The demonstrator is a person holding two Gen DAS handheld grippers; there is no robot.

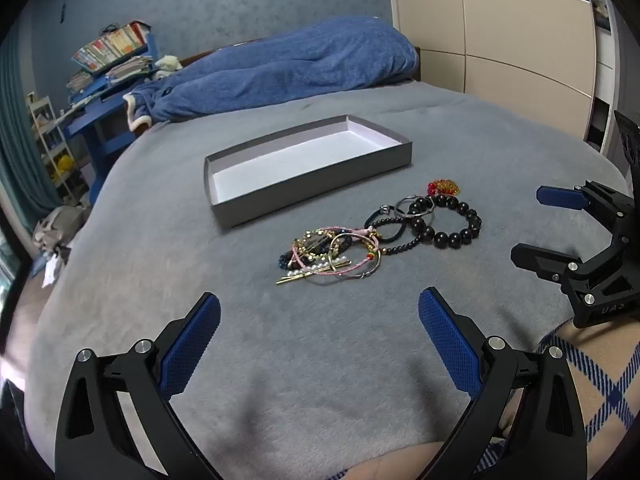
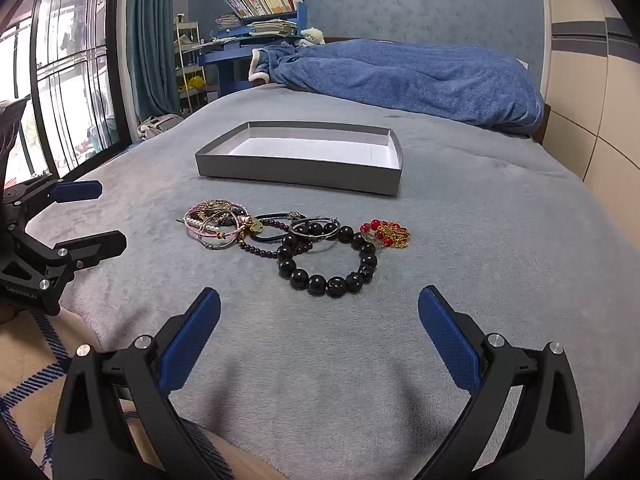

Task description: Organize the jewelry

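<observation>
I see grey tray (image 1: 256, 210) on grey blanket (image 1: 280, 360), empty. Jewelry pile (image 1: 380, 232) just in front of tray, apart from its near wall. Bare blanket between pile and both grippers; more bare blanket right of tray. Left gripper (image 1: 320, 312) jaws wide, nothing between; right gripper (image 2: 320, 312) same. Only right wrist view shows window (image 2: 60, 80) left of tray; only left wrist view shows wardrobe (image 1: 500, 40) right of tray.

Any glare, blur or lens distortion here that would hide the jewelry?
Left wrist view: strong fisheye bowing and dark corners, yet the jewelry pile is sharp, evenly lit, with soft shadows under the open left tool. Right wrist view: bright window at left, no glare on the black bead bracelet; box sharp.
</observation>
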